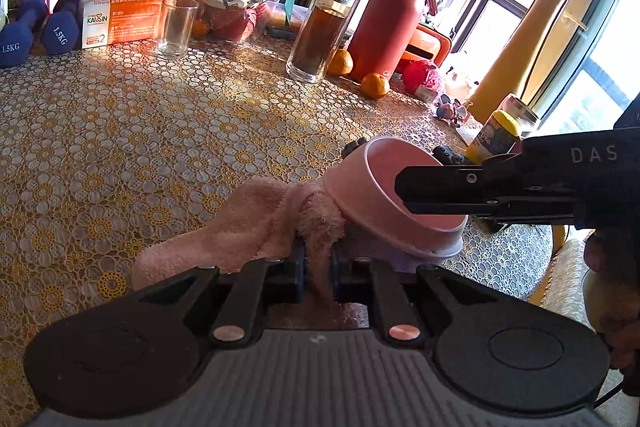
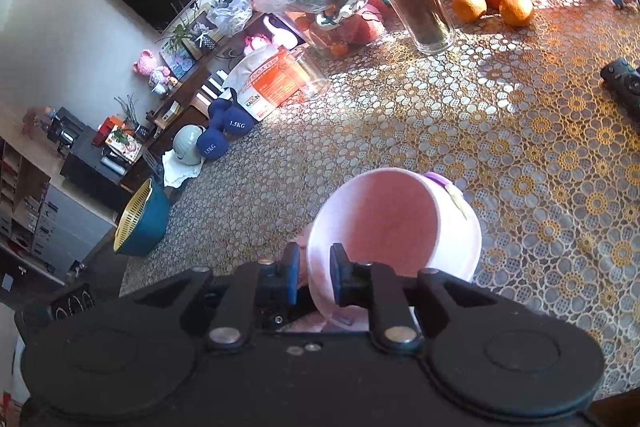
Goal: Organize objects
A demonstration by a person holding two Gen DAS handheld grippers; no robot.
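Observation:
A pink bowl (image 1: 372, 195) is tilted on its side over the lace tablecloth (image 1: 140, 155). My right gripper (image 2: 315, 277) is shut on the bowl's rim (image 2: 320, 259), one finger inside and one outside; it enters the left wrist view from the right (image 1: 404, 193). My left gripper (image 1: 318, 267) is shut on a pink fluffy towel (image 1: 256, 223) that lies bunched on the table and touches the bowl's outer wall. A purple object (image 2: 438, 179) shows just behind the bowl.
At the back stand an empty glass (image 1: 174, 27), a tall jar of dark liquid (image 1: 320, 27), a red flask (image 1: 386, 19), oranges (image 1: 375, 85), an orange box (image 1: 120, 15) and blue dumbbells (image 1: 36, 31). A remote (image 2: 622, 83) lies at the right. A teal basket (image 2: 140, 223) sits off the table's left.

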